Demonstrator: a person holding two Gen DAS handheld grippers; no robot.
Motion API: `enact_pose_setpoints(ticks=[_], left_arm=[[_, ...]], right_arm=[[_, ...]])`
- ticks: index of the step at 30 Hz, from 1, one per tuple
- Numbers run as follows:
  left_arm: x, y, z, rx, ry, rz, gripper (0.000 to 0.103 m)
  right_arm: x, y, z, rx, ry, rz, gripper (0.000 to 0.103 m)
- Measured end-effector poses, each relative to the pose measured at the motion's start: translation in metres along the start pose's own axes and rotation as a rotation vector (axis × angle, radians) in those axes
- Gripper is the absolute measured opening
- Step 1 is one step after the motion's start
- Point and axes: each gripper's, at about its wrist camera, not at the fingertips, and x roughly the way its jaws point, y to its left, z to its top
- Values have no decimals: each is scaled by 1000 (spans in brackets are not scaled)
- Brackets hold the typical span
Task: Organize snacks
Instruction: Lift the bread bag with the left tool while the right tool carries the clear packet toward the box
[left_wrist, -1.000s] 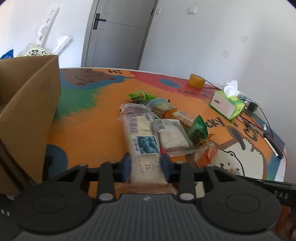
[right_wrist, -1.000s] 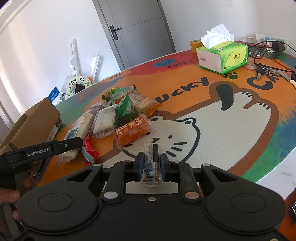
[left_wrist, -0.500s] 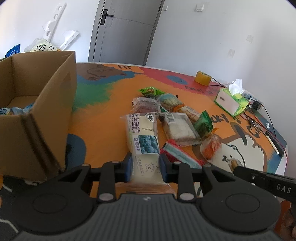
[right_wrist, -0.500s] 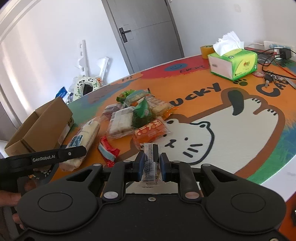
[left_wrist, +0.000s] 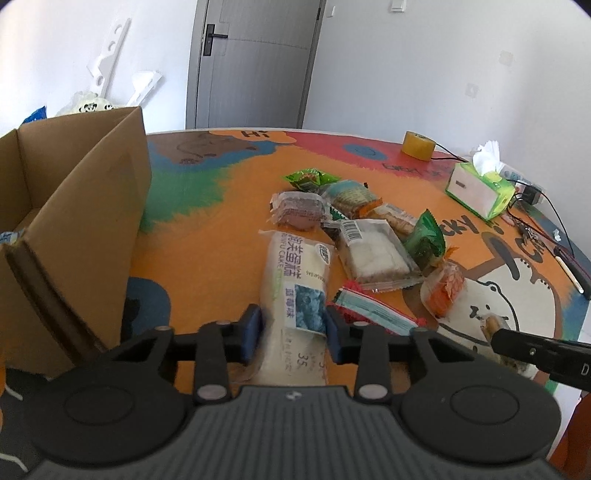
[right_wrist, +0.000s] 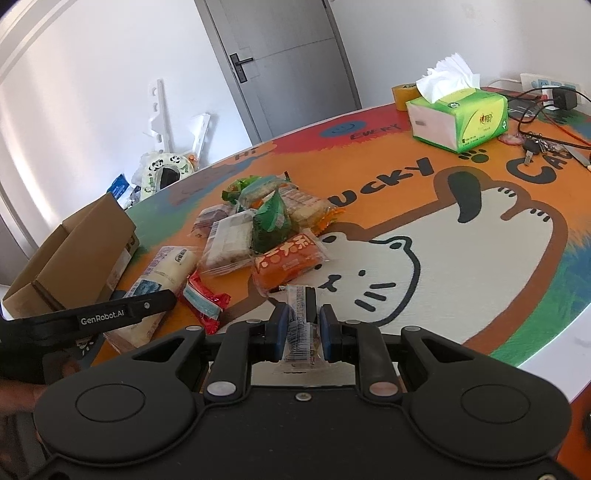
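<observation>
left gripper (left_wrist: 293, 334) clamps long white blueberry cake pack (left_wrist: 297, 291) by its near end, ready for brown cardboard box (left_wrist: 70, 206) at tabletop's left edge; right gripper (right_wrist: 303, 332) pinches small clear barcode-labelled snack packet (right_wrist: 300, 326), waiting.

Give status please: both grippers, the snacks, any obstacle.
Left gripper shut on long white cake pack. Right gripper shut on small clear packet. Cardboard box open at left. Other snacks piled ahead.
</observation>
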Motion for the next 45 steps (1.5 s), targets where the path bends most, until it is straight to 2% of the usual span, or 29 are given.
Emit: enact_pose_setpoints(ticks=[4, 12, 25, 36, 45], left_arm=[[-4, 3, 1, -13, -5, -3, 28], [-27, 4, 8, -15, -54, -9, 27], [-77, 16, 29, -22, -169, -11, 27], [-100, 37, 41, -46, -229, 24, 27], [-108, 63, 48, -77, -253, 68, 27]], right_arm=[[-1, 2, 1, -3, -6, 9, 20], [-11, 8, 7, -11, -41, 21, 20], [-22, 47, 24, -79, -110, 87, 20], [-21, 81, 42, -125, -161, 158, 20], [-12, 105, 50, -151, -165, 204, 20]])
